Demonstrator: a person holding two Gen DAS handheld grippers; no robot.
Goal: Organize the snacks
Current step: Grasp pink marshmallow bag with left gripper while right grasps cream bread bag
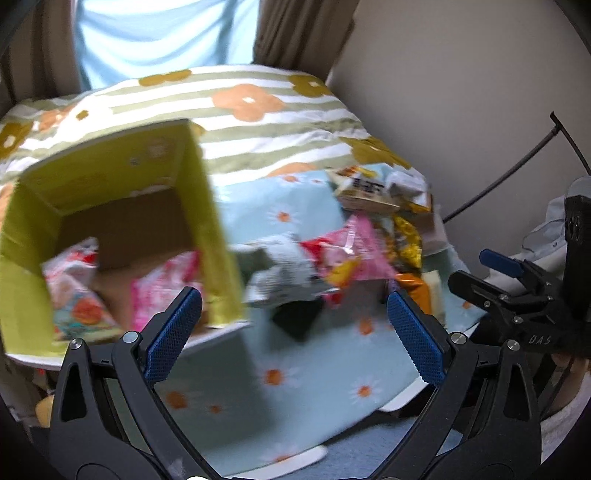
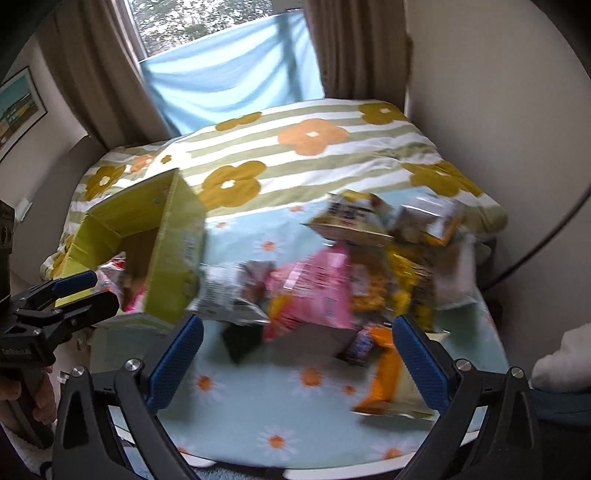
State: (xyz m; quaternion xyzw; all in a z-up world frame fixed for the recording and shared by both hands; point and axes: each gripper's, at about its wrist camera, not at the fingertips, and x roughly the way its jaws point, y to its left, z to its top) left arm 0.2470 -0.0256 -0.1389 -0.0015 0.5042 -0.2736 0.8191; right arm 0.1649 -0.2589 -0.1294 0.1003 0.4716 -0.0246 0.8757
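A yellow-green cardboard box (image 1: 207, 221) stands open at the left of the table, with pink and patterned snack packs (image 1: 155, 295) lying inside. A heap of loose snacks sits to its right: a pink bag (image 2: 314, 291), a grey-white bag (image 2: 229, 291), an orange packet (image 2: 384, 373), golden wrappers (image 1: 406, 236) and small boxes (image 2: 351, 218). My left gripper (image 1: 291, 325) is open, just in front of the box corner and the heap. My right gripper (image 2: 295, 350) is open too, hovering before the pile. Both views are blurred.
A light blue cloth with daisies (image 2: 258, 398) covers the low table. Behind it lies a striped floral blanket (image 2: 314, 147), then curtains and a window (image 2: 207, 22). A wall and a black cable (image 1: 509, 173) are at the right. A hand (image 2: 37, 402) holds the left tool.
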